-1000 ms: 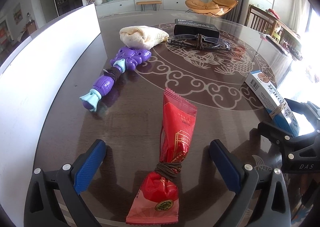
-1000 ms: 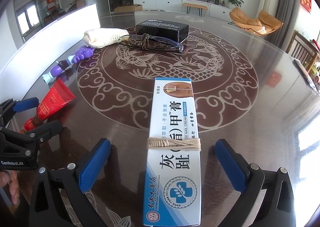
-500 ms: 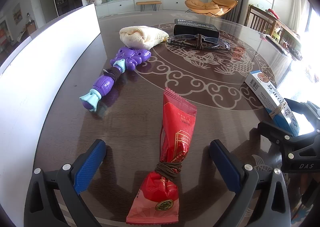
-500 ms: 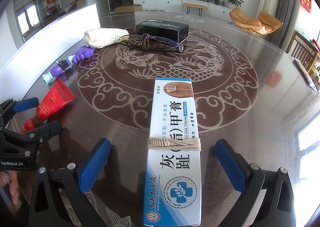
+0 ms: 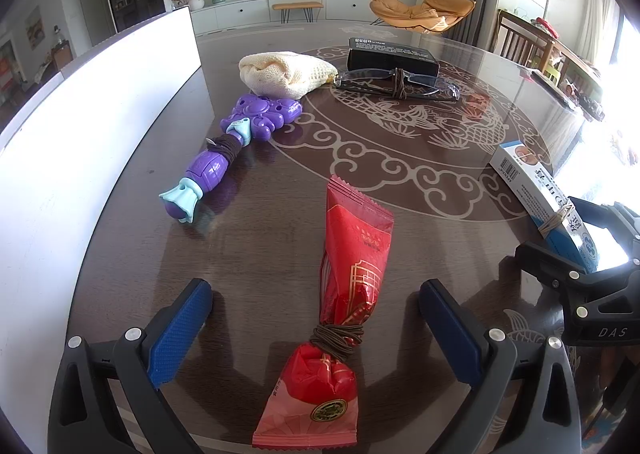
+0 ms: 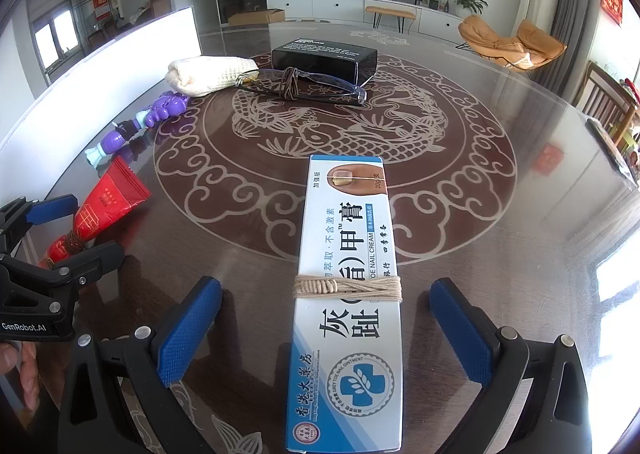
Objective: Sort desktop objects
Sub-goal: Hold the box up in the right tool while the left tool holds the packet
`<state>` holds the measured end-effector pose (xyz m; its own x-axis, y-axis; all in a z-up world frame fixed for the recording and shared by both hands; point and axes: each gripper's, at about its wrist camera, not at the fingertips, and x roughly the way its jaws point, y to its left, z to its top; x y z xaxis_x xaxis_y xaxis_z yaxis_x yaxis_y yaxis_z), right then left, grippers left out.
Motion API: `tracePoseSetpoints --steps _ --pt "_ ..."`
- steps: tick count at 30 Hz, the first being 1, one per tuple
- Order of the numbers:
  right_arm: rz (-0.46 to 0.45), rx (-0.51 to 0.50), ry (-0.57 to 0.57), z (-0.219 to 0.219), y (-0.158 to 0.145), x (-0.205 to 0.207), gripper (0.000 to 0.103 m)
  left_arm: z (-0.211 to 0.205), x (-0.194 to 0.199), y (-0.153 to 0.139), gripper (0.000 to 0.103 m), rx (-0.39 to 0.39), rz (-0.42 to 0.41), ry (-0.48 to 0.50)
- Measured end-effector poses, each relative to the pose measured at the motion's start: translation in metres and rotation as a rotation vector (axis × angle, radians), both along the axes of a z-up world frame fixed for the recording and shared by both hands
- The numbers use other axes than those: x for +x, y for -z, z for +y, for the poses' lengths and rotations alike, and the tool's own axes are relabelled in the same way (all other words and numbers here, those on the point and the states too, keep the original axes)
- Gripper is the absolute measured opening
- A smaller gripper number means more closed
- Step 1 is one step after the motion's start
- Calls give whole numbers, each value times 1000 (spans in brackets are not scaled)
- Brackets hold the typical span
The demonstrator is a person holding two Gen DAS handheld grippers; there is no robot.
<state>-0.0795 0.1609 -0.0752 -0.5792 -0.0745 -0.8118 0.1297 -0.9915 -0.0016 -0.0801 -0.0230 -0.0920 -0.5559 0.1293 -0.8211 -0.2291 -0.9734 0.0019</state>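
The left tongs [image 5: 312,330] gape wide astride the red snack packet [image 5: 352,266] lying on the counter [image 5: 400,157], while the right tongs [image 6: 326,326] gape likewise astride the nail-cream box [image 6: 352,294], apparently so each can close on its object.

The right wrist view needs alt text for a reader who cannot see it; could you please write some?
An open right tool straddles, without touching, a white-and-blue ointment box bound with twine on a dark patterned table. Beyond lie tied glasses, a black box, a cream pouch and a purple toy; at left, the left tool flanks a red packet.
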Motion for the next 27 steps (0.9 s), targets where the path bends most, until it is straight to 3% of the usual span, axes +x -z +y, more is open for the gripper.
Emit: tracePoseSetpoints --steps 12,16,27 --pt "0 0 0 0 0 0 103 2 -2 -1 103 -7 -19 1" --pt "0 0 0 0 0 0 103 2 -8 -2 103 -9 -34 79" --pt "0 0 0 0 0 0 103 4 -10 -2 103 -11 -34 97"
